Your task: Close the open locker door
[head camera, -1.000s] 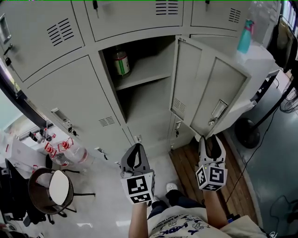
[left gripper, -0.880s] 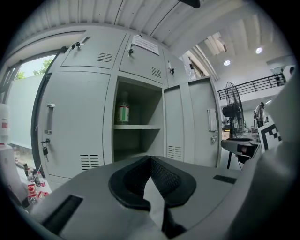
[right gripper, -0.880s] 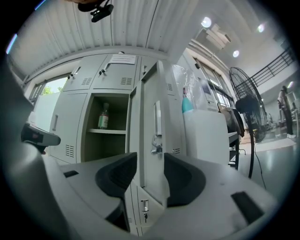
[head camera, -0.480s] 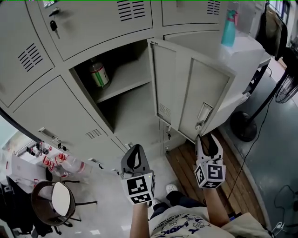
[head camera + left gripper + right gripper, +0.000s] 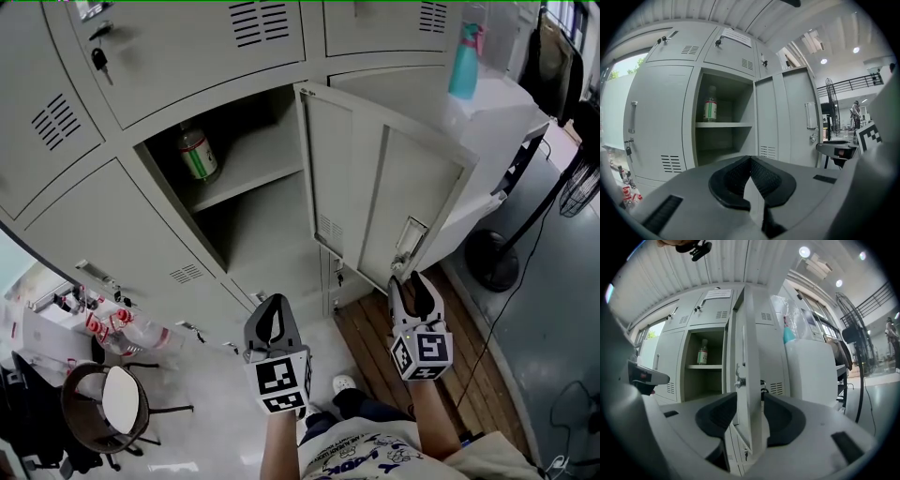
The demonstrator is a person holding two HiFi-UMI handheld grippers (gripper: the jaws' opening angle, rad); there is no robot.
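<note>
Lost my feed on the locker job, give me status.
Left gripper shut, empty. Right gripper open, jaws lined up on the locker door's free edge. Door standing open. Bottle on shelf, inside the opening.

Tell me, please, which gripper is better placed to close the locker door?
Right: the right gripper is at the locker door, whose free edge shows between its open jaws; the left gripper, shut, is apart from it.

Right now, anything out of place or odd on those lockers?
Only one locker door: it stands swung wide open to the right while the neighbouring doors are shut. A bottle stands upright on the shelf inside. Nothing looks spilled or damaged.
</note>
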